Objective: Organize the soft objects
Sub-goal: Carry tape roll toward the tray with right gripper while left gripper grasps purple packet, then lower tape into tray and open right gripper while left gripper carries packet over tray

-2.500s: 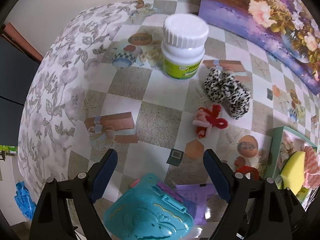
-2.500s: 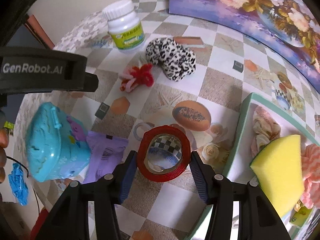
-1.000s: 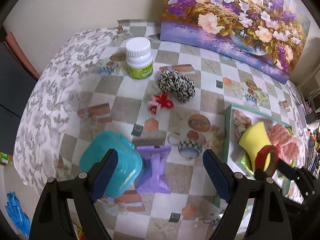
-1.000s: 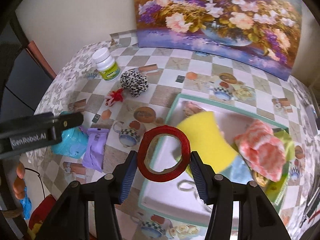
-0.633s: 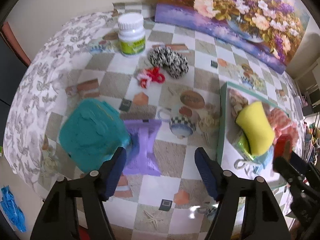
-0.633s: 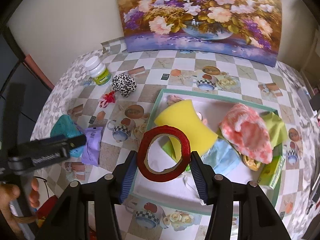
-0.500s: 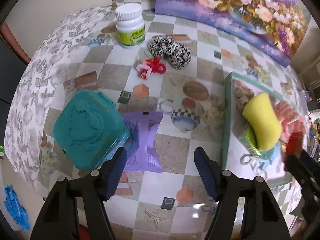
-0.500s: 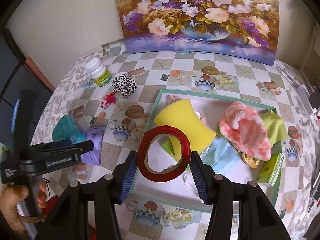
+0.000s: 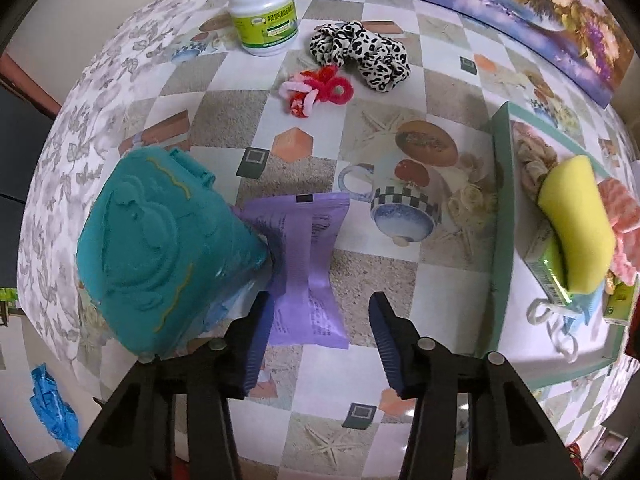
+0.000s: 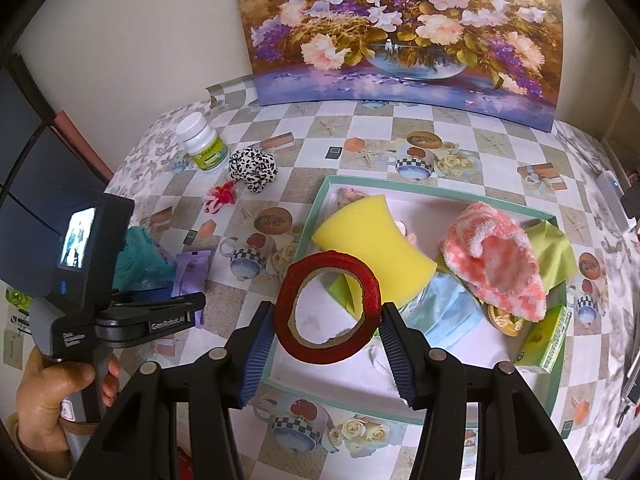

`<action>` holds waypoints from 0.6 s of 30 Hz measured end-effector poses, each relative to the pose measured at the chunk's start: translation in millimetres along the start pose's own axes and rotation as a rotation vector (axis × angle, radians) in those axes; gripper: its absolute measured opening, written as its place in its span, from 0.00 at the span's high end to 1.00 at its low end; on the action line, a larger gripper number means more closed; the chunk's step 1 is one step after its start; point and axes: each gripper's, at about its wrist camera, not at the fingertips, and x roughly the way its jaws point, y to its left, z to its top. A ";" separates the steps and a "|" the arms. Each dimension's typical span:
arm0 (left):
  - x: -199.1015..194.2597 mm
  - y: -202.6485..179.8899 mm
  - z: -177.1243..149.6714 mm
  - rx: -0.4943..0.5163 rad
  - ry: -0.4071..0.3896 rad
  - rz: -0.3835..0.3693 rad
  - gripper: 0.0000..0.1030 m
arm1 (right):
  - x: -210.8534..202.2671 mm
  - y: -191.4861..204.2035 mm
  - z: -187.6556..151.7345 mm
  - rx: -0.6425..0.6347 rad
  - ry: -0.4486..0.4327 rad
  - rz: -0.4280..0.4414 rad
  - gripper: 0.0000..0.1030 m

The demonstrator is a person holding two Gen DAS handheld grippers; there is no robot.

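My left gripper [image 9: 318, 320] points straight down over the near end of a purple packet [image 9: 308, 248]. Its jaws are closing, the packet lies between them, and a gap shows at the right pad. A leopard scrunchie [image 9: 360, 50] and a red-pink hair tie [image 9: 316, 90] lie farther back. My right gripper [image 10: 326, 312] is shut on a red tape roll [image 10: 366, 280], held above the near left corner of the green-rimmed tray [image 10: 320, 196]. In the tray lie a yellow sponge [image 10: 368, 236], a pink fuzzy cloth [image 10: 496, 264] and a blue mask [image 10: 444, 312].
A teal plastic case [image 9: 160, 248] lies against the packet's left side, close to my left finger. A white bottle [image 9: 262, 8] stands at the back. A flower painting [image 10: 400, 32] leans on the wall. A hand [image 10: 52, 392] holds the left gripper's handle at the table's left edge.
My left gripper has dropped toward the purple packet and its jaws have narrowed around it. The right gripper has drifted over the tray, then held still with the tape roll.
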 end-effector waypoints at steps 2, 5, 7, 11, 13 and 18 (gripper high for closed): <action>2.7 -1.7 0.6 0.005 -0.001 0.016 0.54 | 0.0 -0.1 -0.1 -0.001 0.000 -0.001 0.46; 7.7 -3.1 6.5 0.010 0.000 0.046 0.57 | 1.2 -1.2 0.2 0.001 0.003 -0.003 0.46; 8.6 -3.7 8.9 0.016 -0.008 0.062 0.60 | 2.6 -1.4 0.6 0.001 0.007 -0.005 0.46; 11.2 -8.6 16.1 0.031 -0.020 0.081 0.62 | 5.3 -0.8 0.2 -0.003 0.016 -0.009 0.46; 13.0 -12.8 20.0 0.047 -0.025 0.101 0.64 | 6.2 -0.3 -0.1 -0.006 0.019 -0.010 0.46; 15.3 -17.7 22.9 0.073 -0.029 0.115 0.71 | 7.1 -0.1 0.0 -0.007 0.022 -0.012 0.46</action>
